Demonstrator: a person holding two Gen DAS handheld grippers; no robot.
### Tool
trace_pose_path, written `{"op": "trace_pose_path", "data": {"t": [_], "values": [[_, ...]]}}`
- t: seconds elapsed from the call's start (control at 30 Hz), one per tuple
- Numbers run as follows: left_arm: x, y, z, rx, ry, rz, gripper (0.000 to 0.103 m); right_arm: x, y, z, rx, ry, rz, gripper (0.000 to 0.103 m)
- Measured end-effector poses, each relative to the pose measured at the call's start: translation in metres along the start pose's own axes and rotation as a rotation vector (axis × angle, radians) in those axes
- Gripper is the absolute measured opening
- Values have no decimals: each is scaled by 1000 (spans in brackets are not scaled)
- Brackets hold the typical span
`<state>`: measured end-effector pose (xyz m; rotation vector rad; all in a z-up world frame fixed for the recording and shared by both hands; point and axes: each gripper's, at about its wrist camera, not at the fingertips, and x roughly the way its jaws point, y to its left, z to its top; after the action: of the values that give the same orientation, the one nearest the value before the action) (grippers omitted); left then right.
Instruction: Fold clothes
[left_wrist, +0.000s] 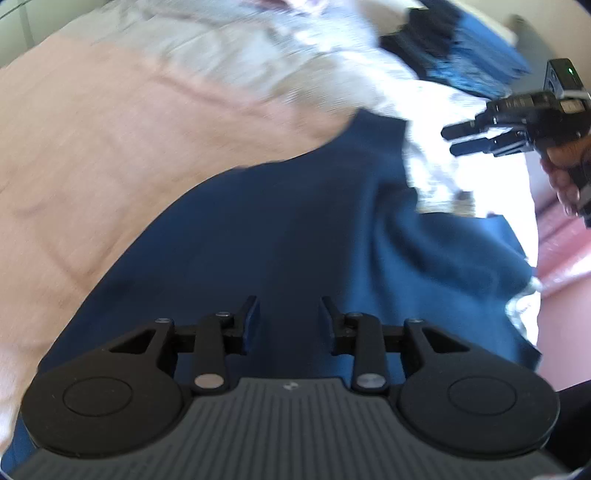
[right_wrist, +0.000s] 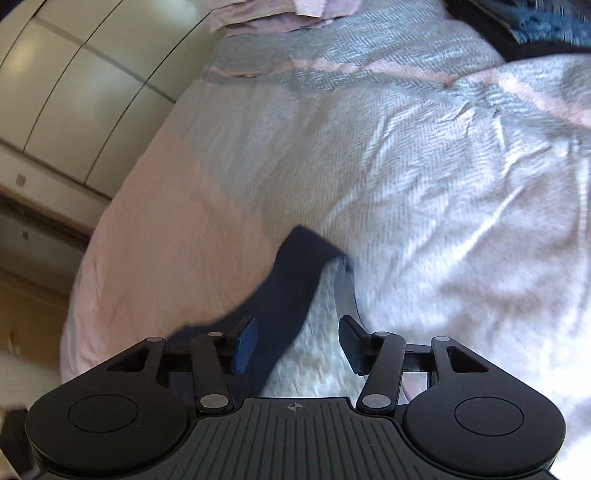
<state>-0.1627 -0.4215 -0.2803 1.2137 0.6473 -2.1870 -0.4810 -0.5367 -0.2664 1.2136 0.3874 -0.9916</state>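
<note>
**Square the navy cloth before you pinch**

Your left gripper (left_wrist: 289, 317) hovers over the navy garment (left_wrist: 295, 229), jaws apart, empty. Right gripper (right_wrist: 297, 341) also apart — a navy corner (right_wrist: 295, 266) lies at twelve o'clock. Grab edges evenly — keep tension level.

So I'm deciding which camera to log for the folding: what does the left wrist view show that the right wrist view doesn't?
Only the left wrist view shows the broad spread of the navy garment, the right hand-held gripper from the side, jaws apart and empty, and the hand holding it.

Only the right wrist view shows the white cupboard doors beside the bed and a pale folded pile at its far end.

Both show the pink and grey bedspread, the navy garment, here just a narrow strip, and a dark blue heap of clothes farther back.
</note>
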Motion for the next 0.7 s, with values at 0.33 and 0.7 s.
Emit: {"op": "trace_pose_path", "data": {"t": [0.33, 0.7], "values": [[1, -73, -4, 251, 6, -139, 35, -90, -30, -135, 276, -105, -70, 53], [13, -124, -24, 303, 89, -183, 36, -82, -72, -177, 535, -257, -14, 53]]}}
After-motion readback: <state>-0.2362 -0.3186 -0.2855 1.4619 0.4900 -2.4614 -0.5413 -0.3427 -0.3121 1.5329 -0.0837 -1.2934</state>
